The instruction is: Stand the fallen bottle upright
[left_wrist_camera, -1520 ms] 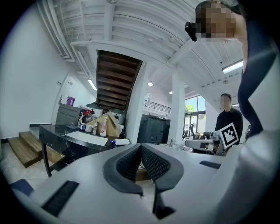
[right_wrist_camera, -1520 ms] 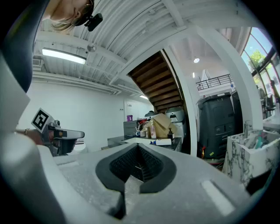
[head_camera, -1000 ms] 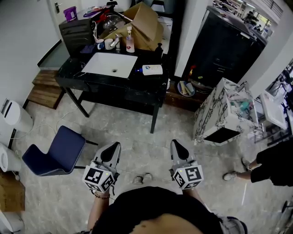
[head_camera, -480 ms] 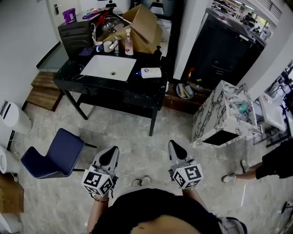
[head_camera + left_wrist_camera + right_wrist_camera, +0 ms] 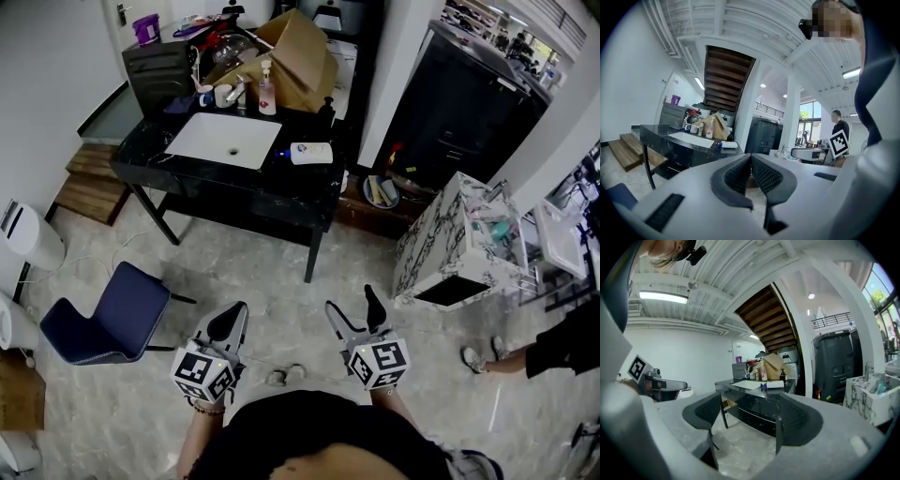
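Observation:
The fallen bottle (image 5: pixel 310 152), white with a blue cap, lies on its side on the black table (image 5: pixel 281 192), right of the white sink basin (image 5: pixel 225 137). It also shows small and far off as the fallen bottle (image 5: pixel 727 145) in the left gripper view and the fallen bottle (image 5: pixel 774 384) in the right gripper view. Both grippers hang over the floor, well short of the table. My left gripper (image 5: pixel 228 322) is shut with nothing in it, its left gripper pads (image 5: pixel 751 161) pressed together. My right gripper (image 5: pixel 353 309) is opening, and nothing lies between the right gripper (image 5: pixel 752 413) jaws.
A blue chair (image 5: pixel 112 314) stands on the floor at my left. A marble-patterned cabinet (image 5: pixel 450 244) and another person's legs (image 5: pixel 548 347) are at the right. Upright bottles (image 5: pixel 267 89), cups and a cardboard box (image 5: pixel 295 52) crowd the table's back.
The right gripper's jaws have sprung apart from shut to wide. The right gripper has also shifted slightly forward toward the table. The left gripper has kept still.

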{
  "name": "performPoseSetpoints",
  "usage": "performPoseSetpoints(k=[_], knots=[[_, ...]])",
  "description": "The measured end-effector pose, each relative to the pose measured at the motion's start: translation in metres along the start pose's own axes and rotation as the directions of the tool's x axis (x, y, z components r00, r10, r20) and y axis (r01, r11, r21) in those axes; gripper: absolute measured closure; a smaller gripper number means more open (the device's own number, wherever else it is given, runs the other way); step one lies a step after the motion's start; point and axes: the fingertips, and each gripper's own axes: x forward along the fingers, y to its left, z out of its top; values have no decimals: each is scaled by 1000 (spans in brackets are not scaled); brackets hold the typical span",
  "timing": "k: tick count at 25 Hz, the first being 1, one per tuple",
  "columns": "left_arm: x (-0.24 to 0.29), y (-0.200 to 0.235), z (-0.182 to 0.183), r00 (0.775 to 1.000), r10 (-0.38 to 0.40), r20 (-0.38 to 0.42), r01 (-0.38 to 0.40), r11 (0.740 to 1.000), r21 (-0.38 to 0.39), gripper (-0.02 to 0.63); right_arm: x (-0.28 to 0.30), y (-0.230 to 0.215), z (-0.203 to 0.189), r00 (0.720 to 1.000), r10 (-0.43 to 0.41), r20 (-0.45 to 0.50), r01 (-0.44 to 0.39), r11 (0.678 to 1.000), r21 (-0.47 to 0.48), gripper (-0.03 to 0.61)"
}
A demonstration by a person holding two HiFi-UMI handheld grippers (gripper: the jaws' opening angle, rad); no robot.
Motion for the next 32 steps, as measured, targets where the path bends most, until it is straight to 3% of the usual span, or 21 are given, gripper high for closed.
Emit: performPoseSetpoints(k=[3,11,17,21,25,32], knots=[[9,1,0,1000,9,3,-9,1000,0,611,4,-10,0,1000,5,-3,-5,1000,17,181],[34,-11,-5,999,23,26,-23,1000,-6,611,11,-39,-1,999,33,-8,-33,999,-3,180],[37,-20,-20,999,34,-6,-34,999,-26,611,9,-33,-8,988,142,-58,-147,985,-95,181],[40,-9,-24,998,56,-18,-57,998,-41,611,18,-35,-17,985,152,-80,-161,979,-123,181],[53,8,-17,998,70,-4,-70,997,-38,611,34,-44,-5,990,141,-24,-143,985,-95,181],[104,49,-3,999,44,3,-44,998,-49,611,89,-56,8,988,155,-20,-156,981,-112,181]])
